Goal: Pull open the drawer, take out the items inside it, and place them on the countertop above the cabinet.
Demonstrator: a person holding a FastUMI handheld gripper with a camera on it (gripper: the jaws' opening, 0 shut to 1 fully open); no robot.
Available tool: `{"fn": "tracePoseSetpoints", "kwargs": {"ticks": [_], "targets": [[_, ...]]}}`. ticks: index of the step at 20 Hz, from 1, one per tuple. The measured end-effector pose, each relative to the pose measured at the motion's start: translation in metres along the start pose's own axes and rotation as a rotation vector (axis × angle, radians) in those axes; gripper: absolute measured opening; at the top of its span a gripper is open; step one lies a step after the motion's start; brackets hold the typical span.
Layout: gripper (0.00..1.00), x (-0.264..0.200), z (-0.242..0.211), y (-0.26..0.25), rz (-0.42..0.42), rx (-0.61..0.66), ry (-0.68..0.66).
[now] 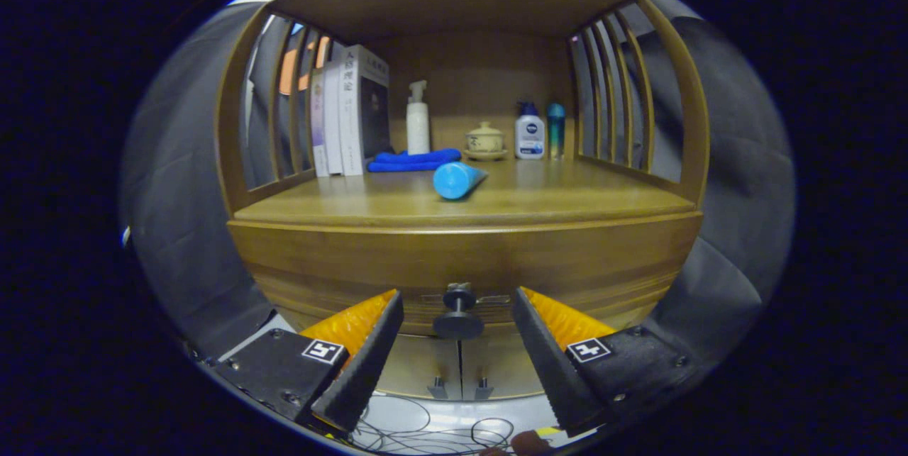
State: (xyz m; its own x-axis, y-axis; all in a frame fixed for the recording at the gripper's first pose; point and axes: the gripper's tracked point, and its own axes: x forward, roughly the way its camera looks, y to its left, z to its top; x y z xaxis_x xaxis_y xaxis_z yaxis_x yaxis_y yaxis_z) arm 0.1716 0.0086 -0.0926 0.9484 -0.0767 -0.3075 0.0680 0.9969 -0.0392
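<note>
A wooden cabinet stands in front of me, its drawer front (464,268) shut under the countertop (567,204). A dark round knob (459,314) sticks out from the drawer's middle. My gripper (457,300) is open, its two fingers standing on either side of the knob with gaps to it, touching nothing. A blue tube (456,179) lies on its side on the countertop, just beyond the drawer's front edge. What lies inside the drawer is hidden.
At the back of the countertop stand several books (347,112), a white pump bottle (418,119), a folded blue cloth (413,159), a small lidded pot on a saucer (485,140), a white bottle (530,133) and a teal bottle (556,130). Slatted sides and a roof enclose it. Two lower doors (461,367) and cables (425,431) sit below.
</note>
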Motion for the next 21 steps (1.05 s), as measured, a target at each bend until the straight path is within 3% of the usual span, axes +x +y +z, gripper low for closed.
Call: {"fn": "tracePoseSetpoints", "kwargs": {"ticks": [11, 21], "targets": [[0.99, -0.114, 0.061, 0.037, 0.105, -0.057, -0.167], [0.99, -0.204, 0.058, 0.026, 0.128, -0.026, -0.221]]}}
